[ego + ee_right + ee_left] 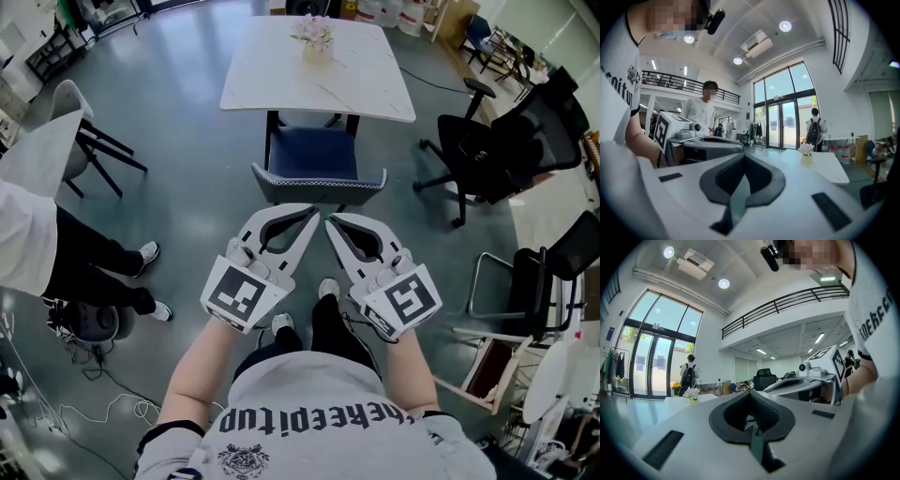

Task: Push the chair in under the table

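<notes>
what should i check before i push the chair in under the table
1. Chair faces the table, seat already partly under it: ok.
2. Left gripper jaws shut, nothing between them: ok.
3. Right gripper jaws shut, nothing between them: ok.
4. Both tips touching the chair's back: cannot tell; the head view shows them close to it, but not contact.
5. Space under the table free for the chair: cannot tell, the top hides it.
6. Vase of flowers stands toward the table's far edge, away from the push: ok.
</notes>
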Action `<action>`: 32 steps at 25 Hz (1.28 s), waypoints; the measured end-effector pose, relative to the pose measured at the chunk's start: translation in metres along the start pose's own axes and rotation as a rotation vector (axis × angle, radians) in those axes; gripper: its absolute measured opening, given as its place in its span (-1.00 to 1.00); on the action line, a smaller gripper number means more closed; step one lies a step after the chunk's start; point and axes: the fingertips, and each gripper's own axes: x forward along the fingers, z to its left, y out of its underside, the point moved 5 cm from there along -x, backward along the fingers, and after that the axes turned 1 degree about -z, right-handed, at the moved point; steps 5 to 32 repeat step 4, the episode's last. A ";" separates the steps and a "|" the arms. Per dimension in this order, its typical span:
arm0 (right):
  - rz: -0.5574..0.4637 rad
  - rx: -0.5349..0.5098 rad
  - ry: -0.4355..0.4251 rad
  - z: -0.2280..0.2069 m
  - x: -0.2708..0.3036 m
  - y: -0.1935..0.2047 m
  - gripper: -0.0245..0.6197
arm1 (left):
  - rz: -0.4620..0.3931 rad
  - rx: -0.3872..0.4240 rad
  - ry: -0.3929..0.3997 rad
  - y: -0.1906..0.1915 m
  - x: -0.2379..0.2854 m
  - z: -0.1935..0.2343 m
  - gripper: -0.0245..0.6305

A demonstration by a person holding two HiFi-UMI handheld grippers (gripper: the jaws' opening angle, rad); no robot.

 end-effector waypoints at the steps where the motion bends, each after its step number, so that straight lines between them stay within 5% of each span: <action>1: -0.001 0.000 -0.001 0.001 0.001 0.000 -0.89 | 0.000 -0.002 -0.001 0.000 -0.001 0.000 -0.88; 32: -0.002 0.001 -0.001 0.004 0.002 -0.002 -0.89 | -0.001 -0.006 -0.004 -0.001 -0.004 0.002 -0.88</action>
